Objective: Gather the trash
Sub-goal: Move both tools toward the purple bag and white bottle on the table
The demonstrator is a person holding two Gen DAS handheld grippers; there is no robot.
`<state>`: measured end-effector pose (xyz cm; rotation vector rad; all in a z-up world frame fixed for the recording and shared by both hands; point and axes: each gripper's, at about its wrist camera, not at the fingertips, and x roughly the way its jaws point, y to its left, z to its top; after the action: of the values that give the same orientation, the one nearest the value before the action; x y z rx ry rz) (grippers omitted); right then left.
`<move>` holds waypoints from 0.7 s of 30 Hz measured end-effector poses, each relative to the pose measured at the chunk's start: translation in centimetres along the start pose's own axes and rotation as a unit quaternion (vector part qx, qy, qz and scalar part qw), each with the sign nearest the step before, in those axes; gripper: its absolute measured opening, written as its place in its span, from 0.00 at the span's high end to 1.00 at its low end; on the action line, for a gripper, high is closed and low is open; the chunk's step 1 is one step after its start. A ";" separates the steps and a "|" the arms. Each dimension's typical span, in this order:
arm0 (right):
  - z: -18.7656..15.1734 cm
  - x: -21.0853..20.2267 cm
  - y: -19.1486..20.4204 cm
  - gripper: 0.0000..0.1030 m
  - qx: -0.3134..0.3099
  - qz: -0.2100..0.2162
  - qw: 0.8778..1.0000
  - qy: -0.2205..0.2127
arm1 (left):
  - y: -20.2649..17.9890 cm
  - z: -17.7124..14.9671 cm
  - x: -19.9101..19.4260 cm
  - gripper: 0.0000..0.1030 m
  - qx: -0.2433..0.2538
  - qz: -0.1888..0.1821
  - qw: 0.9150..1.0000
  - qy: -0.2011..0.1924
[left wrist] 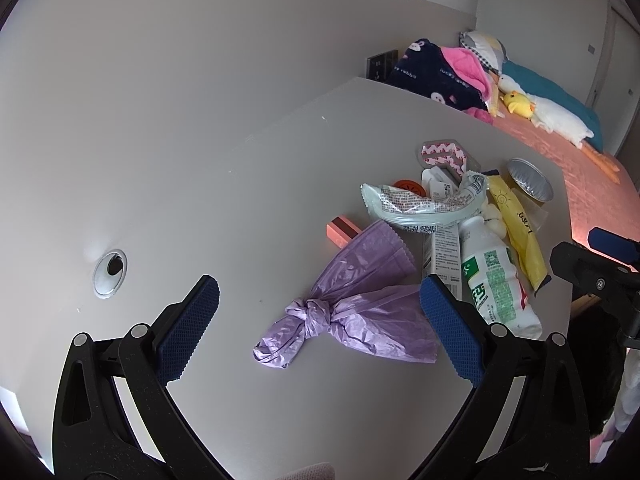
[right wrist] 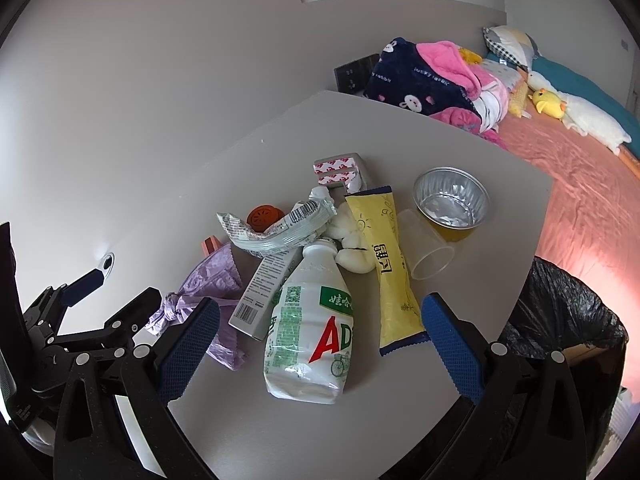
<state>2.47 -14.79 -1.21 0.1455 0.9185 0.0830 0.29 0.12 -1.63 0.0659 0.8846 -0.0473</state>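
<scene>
Trash pile on the grey table (right wrist: 500, 184): a crushed white AD drink bottle (right wrist: 310, 320) lies nearest, flanked by a yellow sachet (right wrist: 394, 276) and a knotted purple bag (left wrist: 352, 300); a foil cup (right wrist: 452, 200) stands behind. The black-lined bin (right wrist: 568, 320) waits just off the table's right edge. Right gripper (right wrist: 320, 344) hangs spread wide, empty, over the bottle; left gripper (left wrist: 320, 328) likewise gapes, empty, over the purple bag. Best practice, probably: close across the bottle's body, lift clear, then release above the bin. Legible print: red "AD"; Chinese characters otherwise.
</scene>
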 end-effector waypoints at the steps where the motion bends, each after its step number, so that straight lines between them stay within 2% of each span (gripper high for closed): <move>1: 0.0 0.0 -0.1 0.02 0.001 0.000 1.000 0.000 | 0.0 0.0 -0.1 0.06 0.000 0.000 1.000 0.000; 21: 0.0 -0.6 -0.2 0.03 0.004 -0.004 1.000 -0.009 | -0.1 0.4 -0.4 0.06 0.006 -0.004 1.000 -0.009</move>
<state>2.15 -15.10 -0.74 0.1492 0.9016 0.0701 0.31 -0.02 -1.09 0.0722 0.8664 -0.0602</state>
